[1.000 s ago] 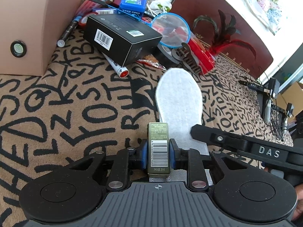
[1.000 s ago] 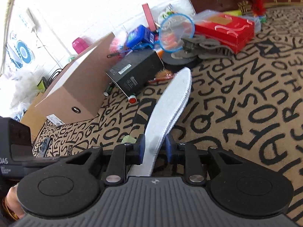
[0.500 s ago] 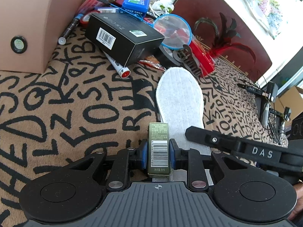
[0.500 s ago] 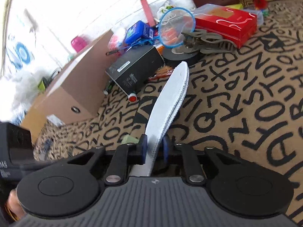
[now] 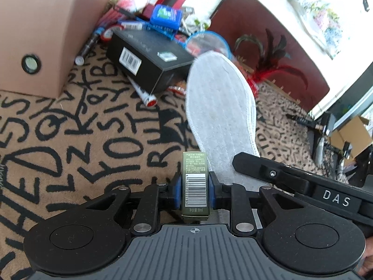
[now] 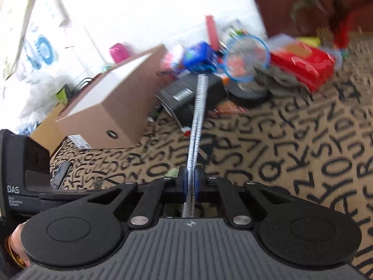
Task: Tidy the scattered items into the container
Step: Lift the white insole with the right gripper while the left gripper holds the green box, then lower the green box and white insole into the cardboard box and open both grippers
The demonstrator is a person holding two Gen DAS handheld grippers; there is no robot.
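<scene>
My left gripper (image 5: 194, 186) is shut on a small olive-green carton with a barcode (image 5: 195, 182), held above the lettered carpet. My right gripper (image 6: 191, 184) is shut on the heel of a white insole (image 6: 198, 116), seen edge-on and lifted off the carpet; in the left wrist view the insole (image 5: 221, 102) rises flat-faced toward the pile. The brown cardboard box (image 5: 42, 30) stands at the left, also in the right wrist view (image 6: 112, 107), its open top facing up.
A black carton (image 5: 149, 63), a red-tipped marker (image 5: 144, 93), a blue box (image 5: 165, 16), a blue-rimmed net (image 6: 247, 56), a red box (image 6: 307, 65) and a roll of black tape (image 6: 247, 91) lie heaped beyond. A brown board (image 5: 268, 39) stands behind.
My right gripper has closed on the insole and lifted it, turning it edge-on and swinging it toward the pile. My left gripper holds the green carton as before and has shifted slightly.
</scene>
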